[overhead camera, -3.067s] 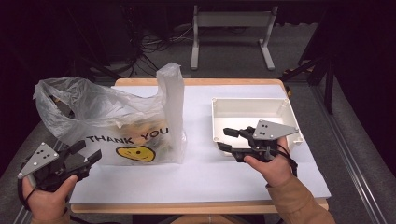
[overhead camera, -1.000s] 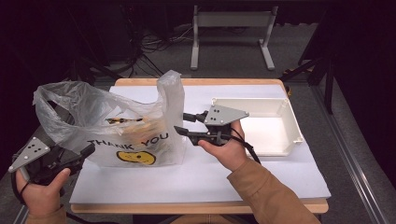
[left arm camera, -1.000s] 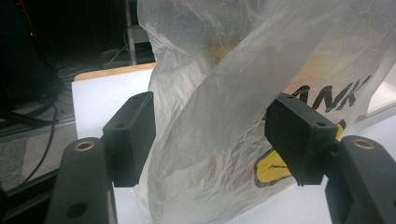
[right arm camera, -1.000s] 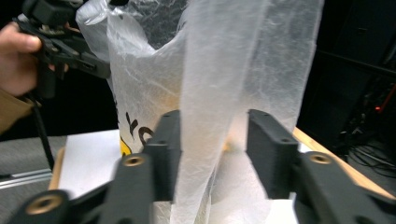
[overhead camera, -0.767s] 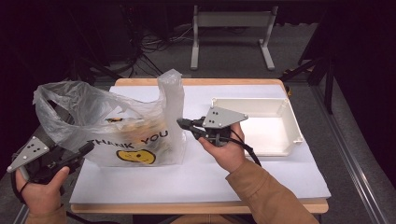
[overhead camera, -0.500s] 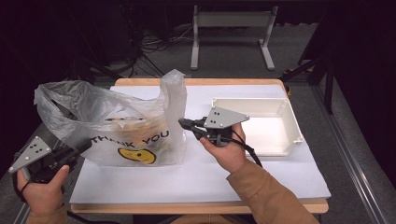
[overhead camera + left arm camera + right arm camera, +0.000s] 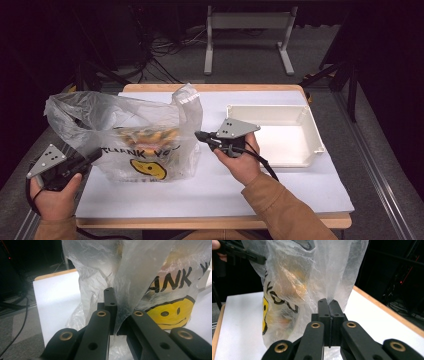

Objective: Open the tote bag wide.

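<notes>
With both grippers clamped on thin film, this plastic bag (image 7: 135, 137) could tear or slip free if they pull apart too hard. The left gripper (image 7: 117, 322) pinches its left edge; the right gripper (image 7: 329, 315), jaws pressed together, nips the right side. It stands mid-table, long axis crosswise, handle (image 7: 187, 102) up, beside the white tray (image 7: 312, 142).

A wooden-edged table (image 7: 320, 220) carries a white sheet (image 7: 210, 185), bearing a plastic bag (image 7: 145, 140) and white tray (image 7: 312, 127).
</notes>
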A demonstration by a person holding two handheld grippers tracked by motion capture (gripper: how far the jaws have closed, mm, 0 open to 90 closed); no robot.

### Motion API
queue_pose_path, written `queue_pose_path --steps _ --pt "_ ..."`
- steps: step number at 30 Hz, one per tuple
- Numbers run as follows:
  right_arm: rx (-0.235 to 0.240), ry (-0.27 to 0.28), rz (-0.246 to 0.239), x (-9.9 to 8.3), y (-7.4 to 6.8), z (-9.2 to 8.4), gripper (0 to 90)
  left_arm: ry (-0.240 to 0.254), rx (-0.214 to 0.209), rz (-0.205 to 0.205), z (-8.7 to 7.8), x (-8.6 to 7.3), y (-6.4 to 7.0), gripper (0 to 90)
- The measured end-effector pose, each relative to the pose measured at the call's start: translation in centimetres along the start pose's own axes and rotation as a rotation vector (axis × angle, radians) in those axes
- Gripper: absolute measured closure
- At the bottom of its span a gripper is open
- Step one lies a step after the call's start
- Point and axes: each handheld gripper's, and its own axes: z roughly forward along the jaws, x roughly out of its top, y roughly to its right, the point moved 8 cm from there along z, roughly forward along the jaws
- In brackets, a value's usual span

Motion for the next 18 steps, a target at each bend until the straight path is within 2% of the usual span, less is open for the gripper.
queue_pose_path --steps 5,14,18 --pt "-0.003 -0.034 0.019 -1.6 0.2 0.3 90.0 -0.019 -0.007 0.004 0.5 -0.6 -0.1 89.7" --pt "0.004 -0.072 0.066 -4.0 0.4 0.4 90.0 -0.083 -0.034 0.014 1.6 -2.2 0.2 89.7" --pt "0.014 -0.093 0.083 -5.2 0.1 0.5 90.0 -0.129 -0.056 0.011 2.1 -3.3 0.4 89.7"
